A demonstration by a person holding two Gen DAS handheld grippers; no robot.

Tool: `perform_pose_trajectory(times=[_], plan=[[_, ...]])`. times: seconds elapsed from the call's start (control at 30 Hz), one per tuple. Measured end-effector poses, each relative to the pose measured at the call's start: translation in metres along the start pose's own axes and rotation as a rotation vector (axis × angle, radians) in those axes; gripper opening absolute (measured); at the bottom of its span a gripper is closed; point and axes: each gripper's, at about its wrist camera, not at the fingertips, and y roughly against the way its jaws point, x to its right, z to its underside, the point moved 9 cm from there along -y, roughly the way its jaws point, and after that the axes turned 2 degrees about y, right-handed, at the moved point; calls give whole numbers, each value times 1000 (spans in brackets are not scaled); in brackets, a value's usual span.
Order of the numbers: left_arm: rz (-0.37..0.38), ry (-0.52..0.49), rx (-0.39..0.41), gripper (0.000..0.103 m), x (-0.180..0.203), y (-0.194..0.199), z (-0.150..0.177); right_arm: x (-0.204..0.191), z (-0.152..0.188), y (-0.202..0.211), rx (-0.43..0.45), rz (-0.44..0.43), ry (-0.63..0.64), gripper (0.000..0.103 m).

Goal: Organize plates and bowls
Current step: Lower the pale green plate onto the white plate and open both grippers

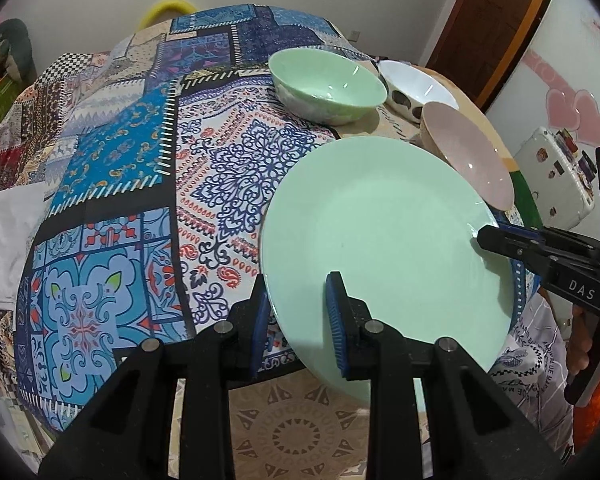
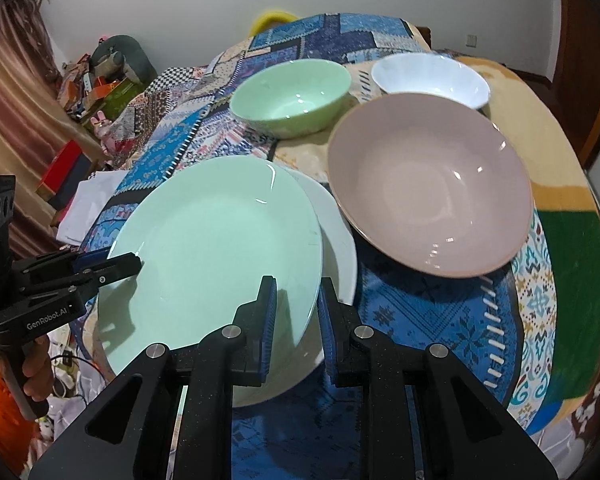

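A mint-green plate is held tilted over the table by both grippers. My left gripper is shut on its near left rim and shows in the right wrist view as the left gripper. My right gripper is shut on the opposite rim, over a white plate that lies under the green one; its tip, the right gripper, shows in the left wrist view. Whether the two plates touch I cannot tell. Behind them stand a pink bowl, a green bowl and a white bowl.
A patterned patchwork cloth covers the round table. A yellow chair back rises at the far edge. White papers and boxes lie on the floor at the left. A stickered white case stands at the right.
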Motion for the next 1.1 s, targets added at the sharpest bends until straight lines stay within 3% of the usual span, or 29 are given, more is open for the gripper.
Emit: perform_pose_trajectory(times=[0.33, 0.9, 1.1], plan=[[-38, -45, -17, 27, 4, -13, 1, 6, 6, -3, -19, -10, -23, 19], [-53, -6, -45, 27, -9, -31, 1, 5, 6, -6, -20, -33, -27, 18], [-61, -19, -40, 27, -8, -30, 2, 3, 4, -1, 5, 29, 20, 19]])
